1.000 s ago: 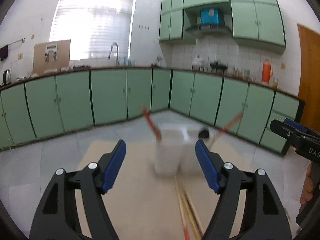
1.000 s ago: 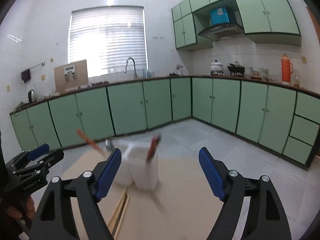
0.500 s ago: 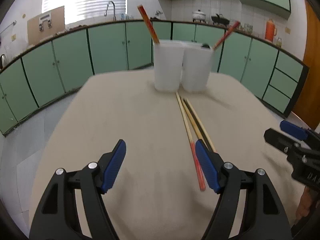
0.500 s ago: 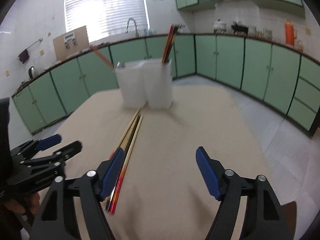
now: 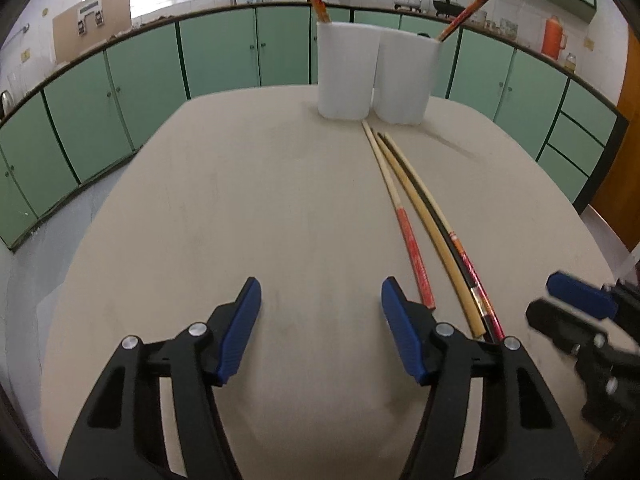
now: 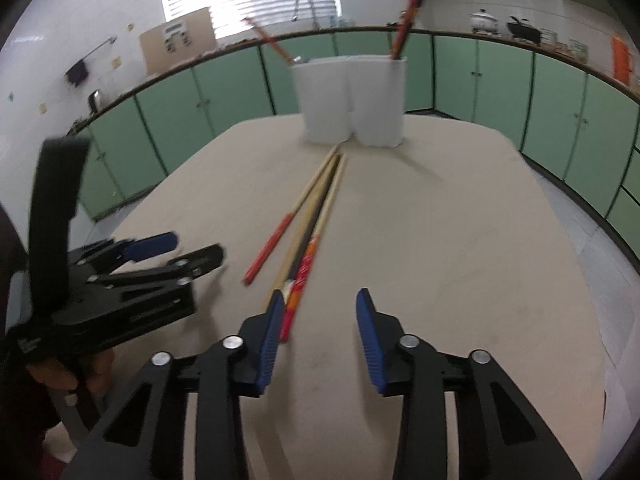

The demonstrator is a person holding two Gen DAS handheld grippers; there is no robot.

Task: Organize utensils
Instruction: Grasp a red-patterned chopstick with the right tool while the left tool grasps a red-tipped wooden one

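Several chopsticks (image 5: 416, 204) lie side by side on the beige table (image 5: 240, 200), pointing toward two white cups (image 5: 376, 76) at the far edge; each cup holds a chopstick. They also show in the right wrist view (image 6: 316, 216), before the cups (image 6: 352, 100). My left gripper (image 5: 320, 300) is open and empty, just left of the chopsticks' near ends. My right gripper (image 6: 320, 308) is open and empty, its left finger (image 6: 272, 328) beside the near ends.
Green kitchen cabinets (image 5: 140, 76) ring the room behind the table. The right gripper shows at the right edge of the left wrist view (image 5: 580, 308), and the left gripper at the left of the right wrist view (image 6: 152, 252).
Both grippers have tilted down and lowered toward the table, closing in on the near ends of the chopsticks. Both stay open.
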